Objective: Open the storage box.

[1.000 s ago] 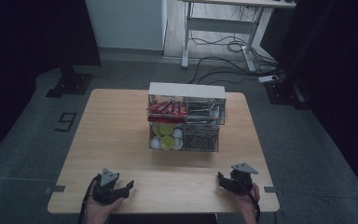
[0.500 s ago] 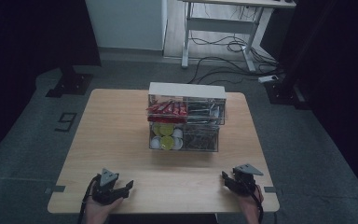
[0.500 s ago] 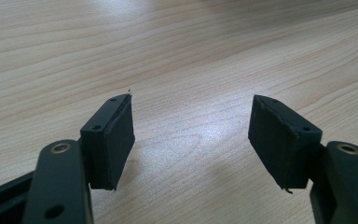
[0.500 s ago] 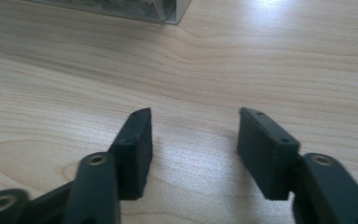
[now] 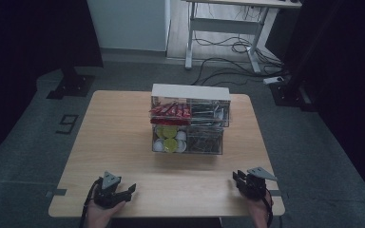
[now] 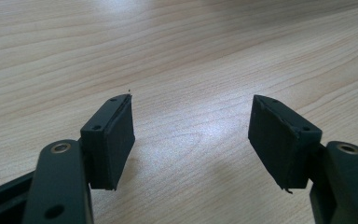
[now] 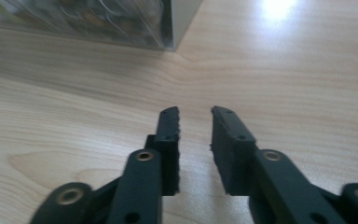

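Clear organizer [image 5: 190,121]: mid-worktop, toward far edge, well apart from both hand-held grippers; four compartments, red packets upper left, yellow-green and white round pieces lower left, dark items in right pair.
Left hand-held gripper [image 5: 130,189] [image 6: 191,135]: near-left edge of worktop [image 5: 119,142], jaws wide, nothing between.
Right hand-held gripper [image 5: 236,176] [image 7: 195,140]: near-right edge, jaws just closing, narrow gap, nothing between; organizer corner far ahead.

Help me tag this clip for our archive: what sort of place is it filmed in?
Probably a lab or workshop set up for recording, not a home. A lone wooden table stands on grey floor between dark curtains, a desk frame with loose cables behind it, and a clear compartment organizer on top.
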`<state>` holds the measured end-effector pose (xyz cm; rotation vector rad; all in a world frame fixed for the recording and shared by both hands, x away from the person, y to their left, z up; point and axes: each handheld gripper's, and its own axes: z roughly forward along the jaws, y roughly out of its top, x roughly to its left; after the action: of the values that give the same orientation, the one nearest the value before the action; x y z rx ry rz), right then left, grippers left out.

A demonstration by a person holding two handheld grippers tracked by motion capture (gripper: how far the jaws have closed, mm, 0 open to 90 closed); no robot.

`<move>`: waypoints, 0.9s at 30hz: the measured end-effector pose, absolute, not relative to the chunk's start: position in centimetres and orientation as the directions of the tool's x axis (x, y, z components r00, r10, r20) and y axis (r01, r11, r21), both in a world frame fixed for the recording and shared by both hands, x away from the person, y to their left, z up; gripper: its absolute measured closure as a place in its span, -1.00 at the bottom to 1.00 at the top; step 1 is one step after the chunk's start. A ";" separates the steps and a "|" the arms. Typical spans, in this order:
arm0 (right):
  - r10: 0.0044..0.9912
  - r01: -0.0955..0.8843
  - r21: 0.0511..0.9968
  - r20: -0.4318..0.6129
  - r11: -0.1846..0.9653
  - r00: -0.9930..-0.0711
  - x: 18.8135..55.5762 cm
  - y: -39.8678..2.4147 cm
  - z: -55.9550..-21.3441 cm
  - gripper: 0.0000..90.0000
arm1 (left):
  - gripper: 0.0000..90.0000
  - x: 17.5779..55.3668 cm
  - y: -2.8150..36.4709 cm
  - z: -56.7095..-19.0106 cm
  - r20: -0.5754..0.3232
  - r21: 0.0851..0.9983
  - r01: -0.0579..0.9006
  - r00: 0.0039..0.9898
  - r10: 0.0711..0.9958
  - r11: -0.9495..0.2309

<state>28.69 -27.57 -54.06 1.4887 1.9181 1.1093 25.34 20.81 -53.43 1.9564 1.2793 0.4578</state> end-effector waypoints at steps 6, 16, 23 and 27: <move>0.938 0.544 0.836 0.126 0.076 -0.324 28.4 -27.5 -53.4 0.80 | -0.30 25.3 20.8 -53.5 -0.097 0.741 0.631 0.437 0.894 -0.229; 0.920 0.505 0.862 0.152 0.056 -0.362 28.1 -27.4 -51.9 0.98 | -0.30 25.3 20.7 -53.6 -0.097 0.742 0.631 0.438 0.894 -0.229; 0.913 0.492 0.870 0.164 0.045 -0.373 27.9 -27.5 -51.0 0.98 | -0.30 25.2 20.9 -53.4 -0.098 0.743 0.631 0.432 0.896 -0.223; 0.911 0.479 0.877 0.167 0.038 -0.378 28.0 -27.4 -50.5 0.98 | -0.30 25.3 20.8 -53.4 -0.099 0.742 0.632 0.435 0.895 -0.225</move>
<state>27.98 -27.36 -50.52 1.4005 1.8805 1.2979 25.26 20.79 -53.43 1.9562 1.2850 0.4566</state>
